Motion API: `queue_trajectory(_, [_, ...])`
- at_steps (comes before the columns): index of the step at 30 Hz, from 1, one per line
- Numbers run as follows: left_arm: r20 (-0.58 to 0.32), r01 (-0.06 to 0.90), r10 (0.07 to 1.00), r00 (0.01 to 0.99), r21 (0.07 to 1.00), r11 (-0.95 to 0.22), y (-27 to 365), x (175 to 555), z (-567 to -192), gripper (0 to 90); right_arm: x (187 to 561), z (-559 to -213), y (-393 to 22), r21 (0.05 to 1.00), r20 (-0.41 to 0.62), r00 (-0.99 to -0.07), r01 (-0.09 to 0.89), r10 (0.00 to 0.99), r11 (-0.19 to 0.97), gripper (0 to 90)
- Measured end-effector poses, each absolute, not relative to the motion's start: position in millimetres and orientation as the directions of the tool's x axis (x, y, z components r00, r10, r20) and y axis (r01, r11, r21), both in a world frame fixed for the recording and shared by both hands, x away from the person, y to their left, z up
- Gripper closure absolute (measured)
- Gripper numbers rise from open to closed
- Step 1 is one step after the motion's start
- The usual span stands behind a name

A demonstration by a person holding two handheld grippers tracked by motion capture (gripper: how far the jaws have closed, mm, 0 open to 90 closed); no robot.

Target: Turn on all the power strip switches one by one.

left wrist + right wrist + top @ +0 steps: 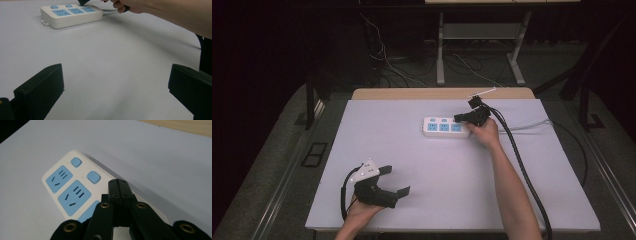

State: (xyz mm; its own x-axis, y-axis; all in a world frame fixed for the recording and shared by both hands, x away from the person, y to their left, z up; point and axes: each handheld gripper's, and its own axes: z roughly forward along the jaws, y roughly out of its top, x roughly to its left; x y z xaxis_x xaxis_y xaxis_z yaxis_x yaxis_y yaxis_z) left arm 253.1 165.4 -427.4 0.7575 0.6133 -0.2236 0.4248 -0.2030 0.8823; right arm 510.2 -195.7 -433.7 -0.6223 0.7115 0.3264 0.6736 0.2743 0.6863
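Right gripper (119, 185) closed over smooth white rectangular power strip (65, 185), blue sockets

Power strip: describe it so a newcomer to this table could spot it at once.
Start from the pale grey table and look to its far side, right of centre. There lies the power strip, a flat white bar with its white cord running off to the right. Its three light blue sockets and small blue buttons set it apart, and the shut right gripper sits over its right end.
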Motion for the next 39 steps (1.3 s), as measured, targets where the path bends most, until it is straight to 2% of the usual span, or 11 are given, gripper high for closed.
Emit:
queue_trajectory(11, [-0.225,0.426,0.616,0.755,0.882,-0.200,166,254,-428,0.0,511,-435,-197,0.683,0.341,-0.624,0.679,0.703,0.271,90.0])
queue_trajectory(26, [-0.228,0.427,0.613,0.757,0.882,-0.199,167,256,-428,0.0,511,-428,-194,0.674,0.279,-0.608,0.675,0.743,0.299,90.0])
queue_trajectory(39, [-0.231,0.429,0.611,0.757,0.881,-0.199,167,257,-428,0.0,516,-395,-194,0.702,0.280,-0.647,0.642,0.709,0.308,90.0])
